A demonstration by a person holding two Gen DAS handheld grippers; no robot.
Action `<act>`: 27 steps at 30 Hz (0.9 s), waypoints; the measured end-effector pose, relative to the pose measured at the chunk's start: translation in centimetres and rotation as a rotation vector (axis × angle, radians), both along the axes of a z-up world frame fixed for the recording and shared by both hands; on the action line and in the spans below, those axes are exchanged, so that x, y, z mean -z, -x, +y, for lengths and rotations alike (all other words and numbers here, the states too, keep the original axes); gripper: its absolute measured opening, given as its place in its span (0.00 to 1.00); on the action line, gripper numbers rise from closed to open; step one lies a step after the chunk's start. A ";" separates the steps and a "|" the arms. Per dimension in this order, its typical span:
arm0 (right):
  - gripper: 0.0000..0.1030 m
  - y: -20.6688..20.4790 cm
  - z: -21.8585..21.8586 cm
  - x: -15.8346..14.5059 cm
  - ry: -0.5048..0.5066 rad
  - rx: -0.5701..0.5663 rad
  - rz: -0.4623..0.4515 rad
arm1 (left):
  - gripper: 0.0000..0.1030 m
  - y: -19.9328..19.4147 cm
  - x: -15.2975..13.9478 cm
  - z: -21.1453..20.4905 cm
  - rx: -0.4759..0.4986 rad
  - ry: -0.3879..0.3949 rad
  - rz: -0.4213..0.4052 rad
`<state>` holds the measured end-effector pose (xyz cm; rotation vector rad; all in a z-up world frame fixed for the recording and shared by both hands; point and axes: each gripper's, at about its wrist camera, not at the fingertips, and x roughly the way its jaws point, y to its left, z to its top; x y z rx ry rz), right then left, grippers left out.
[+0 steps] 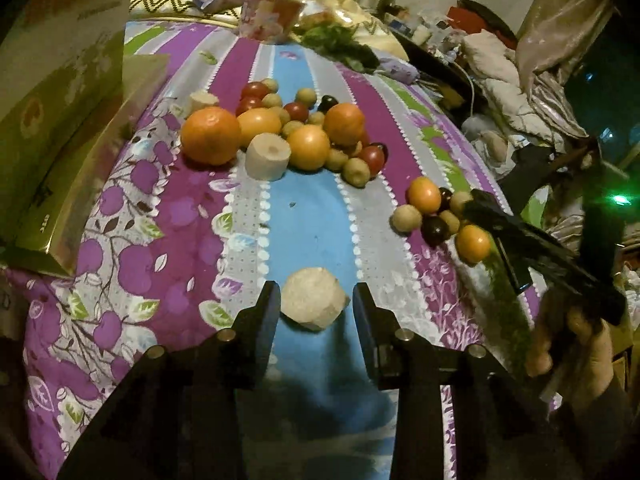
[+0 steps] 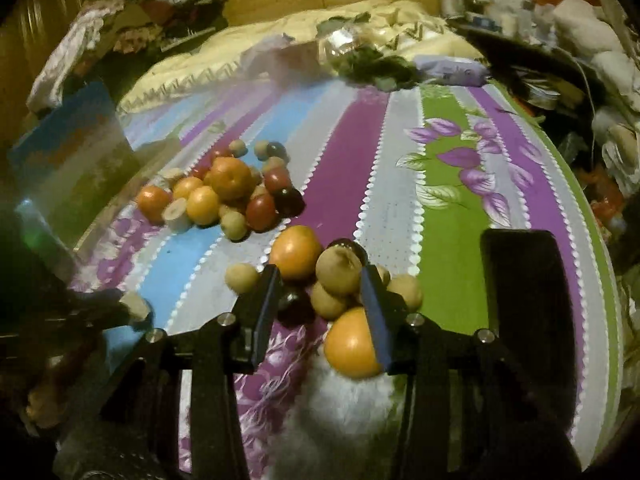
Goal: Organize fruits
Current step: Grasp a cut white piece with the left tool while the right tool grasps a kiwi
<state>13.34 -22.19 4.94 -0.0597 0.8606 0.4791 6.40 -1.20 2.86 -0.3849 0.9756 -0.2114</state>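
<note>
A big pile of fruit (image 1: 280,128) lies mid-bed: oranges, red and dark plums, small tan fruits and pale cut chunks; it also shows in the right wrist view (image 2: 224,196). A smaller group (image 1: 436,216) lies to the right. My left gripper (image 1: 316,300) is open around a pale chunk (image 1: 312,300) on the blue stripe, not touching it. My right gripper (image 2: 320,284) is open over the small group (image 2: 320,276), with a tan fruit (image 2: 339,271) between the fingers and an orange (image 2: 352,344) by the right finger. The right gripper also shows in the left wrist view (image 1: 520,240).
The striped purple floral bedsheet (image 1: 192,208) covers the bed. Green-gold cardboard boxes (image 1: 60,120) stand at the left. A bag, leafy greens (image 1: 340,44) and packets lie at the far end. Clutter lines the bed's right side (image 2: 592,80).
</note>
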 end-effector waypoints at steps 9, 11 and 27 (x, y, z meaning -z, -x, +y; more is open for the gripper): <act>0.28 -0.8 -0.4 0.4 0.005 0.036 -0.009 | 0.37 -0.7 -0.5 -1.0 0.024 -0.031 -0.020; 0.27 -0.7 -0.8 0.3 -0.020 0.049 0.010 | 0.37 -0.6 -0.7 -1.1 0.026 -0.041 -0.032; 0.29 9.8 -1.6 1.9 -0.045 0.083 0.079 | 0.70 3.1 -0.9 -2.0 0.077 -0.195 -0.193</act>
